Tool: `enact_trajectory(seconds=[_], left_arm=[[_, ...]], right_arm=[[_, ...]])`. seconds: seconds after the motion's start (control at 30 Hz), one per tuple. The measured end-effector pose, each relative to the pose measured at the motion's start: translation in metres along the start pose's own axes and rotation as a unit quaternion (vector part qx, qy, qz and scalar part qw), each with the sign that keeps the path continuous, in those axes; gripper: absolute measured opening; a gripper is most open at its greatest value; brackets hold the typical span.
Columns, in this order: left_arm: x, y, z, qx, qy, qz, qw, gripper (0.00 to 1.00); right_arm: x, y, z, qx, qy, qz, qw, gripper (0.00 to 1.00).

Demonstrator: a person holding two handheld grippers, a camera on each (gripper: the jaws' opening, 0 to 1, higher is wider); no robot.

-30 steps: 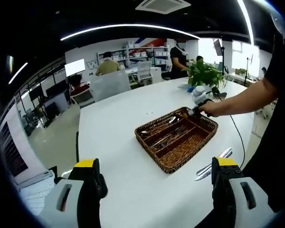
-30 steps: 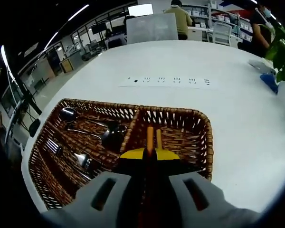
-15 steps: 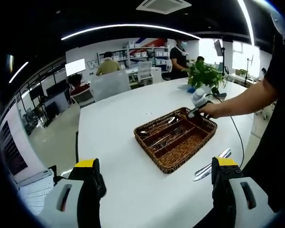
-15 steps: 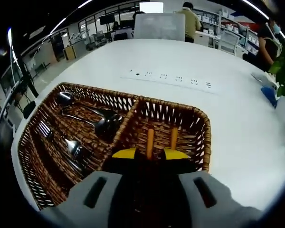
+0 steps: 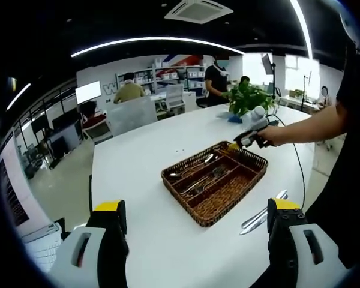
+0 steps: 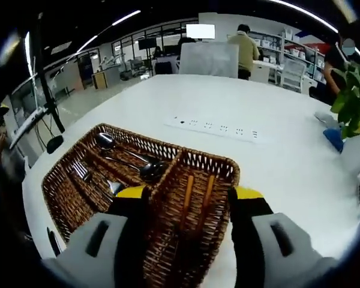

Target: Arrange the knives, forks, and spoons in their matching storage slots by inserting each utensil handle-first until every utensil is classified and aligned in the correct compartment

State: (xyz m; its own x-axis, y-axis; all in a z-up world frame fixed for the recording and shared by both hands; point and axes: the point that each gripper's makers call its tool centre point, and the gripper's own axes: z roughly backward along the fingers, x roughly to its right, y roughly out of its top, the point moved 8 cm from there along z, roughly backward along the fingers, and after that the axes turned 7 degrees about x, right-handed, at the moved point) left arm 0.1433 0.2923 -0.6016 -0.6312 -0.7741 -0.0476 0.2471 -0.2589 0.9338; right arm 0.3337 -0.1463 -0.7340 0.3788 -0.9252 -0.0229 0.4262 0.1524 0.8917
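The right claw gapes wide and empty, its yellow-tipped jaws straddling the woven wicker basket; two smooth orange handles lie between them. The left claw, wide apart, holds nothing; shiny metal knives lie just beyond on the glossy white desk.

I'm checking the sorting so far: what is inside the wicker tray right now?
The wicker tray holds spoons in one slot, forks beside them and two orange-handled pieces in the end compartment; their lower ends are hidden.
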Motion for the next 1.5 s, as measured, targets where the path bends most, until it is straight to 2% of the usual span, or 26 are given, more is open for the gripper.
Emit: enact_trajectory(seconds=[0.07,0.2,0.27,0.4,0.5,0.57,0.8,0.87,1.07,1.17,1.3,1.37,1.5], left_arm=[[0.001,0.001,-0.002,0.004,-0.001,0.0,1.0,0.99],[0.005,0.006,-0.007,0.012,-0.009,-0.008,0.9999,0.99],[0.006,0.009,-0.009,0.018,-0.011,-0.007,0.9998,0.99],[0.009,0.011,-0.015,0.026,-0.017,-0.01,0.9995,0.99],[0.013,0.019,-0.019,0.053,-0.027,-0.009,0.9982,0.99],[0.015,0.021,-0.022,0.056,-0.031,-0.008,0.9979,0.99],[0.016,0.017,-0.03,0.074,-0.04,0.009,0.9964,0.99],[0.017,0.015,-0.032,0.068,-0.038,0.006,0.9969,0.99],[0.021,0.01,-0.034,0.069,-0.036,-0.002,0.997,0.99],[0.025,0.007,-0.033,0.07,-0.039,0.001,0.9968,0.99],[0.027,-0.001,-0.031,0.059,-0.037,0.001,0.9976,0.99],[0.028,-0.004,-0.029,0.054,-0.034,0.004,0.998,0.99],[0.029,-0.007,-0.028,0.046,-0.025,0.004,0.9986,0.99]], right_arm=[[0.003,0.006,0.011,0.009,0.0,0.005,0.9999,0.75],[0.001,0.022,0.034,0.049,0.023,0.025,0.9982,0.88],[0.0,0.026,0.045,0.06,0.026,0.026,0.9975,1.0],[-0.005,0.034,0.073,0.079,0.033,0.043,0.9954,1.0],[-0.006,0.036,0.092,0.084,0.03,0.05,0.9947,1.0],[-0.008,0.037,0.105,0.093,0.031,0.047,0.9941,1.0],[-0.022,0.034,0.144,0.104,0.029,0.046,0.9931,1.0],[-0.025,0.034,0.153,0.105,0.029,0.053,0.9926,1.0],[-0.034,0.025,0.176,0.106,0.064,0.061,0.9904,1.0],[-0.032,0.017,0.184,0.094,0.057,0.053,0.9926,1.0],[-0.037,0.014,0.197,0.102,0.057,0.051,0.9918,1.0],[-0.041,0.007,0.201,0.089,0.06,0.078,0.9912,1.0],[-0.046,0.002,0.203,0.076,0.074,0.079,0.9911,1.0]])
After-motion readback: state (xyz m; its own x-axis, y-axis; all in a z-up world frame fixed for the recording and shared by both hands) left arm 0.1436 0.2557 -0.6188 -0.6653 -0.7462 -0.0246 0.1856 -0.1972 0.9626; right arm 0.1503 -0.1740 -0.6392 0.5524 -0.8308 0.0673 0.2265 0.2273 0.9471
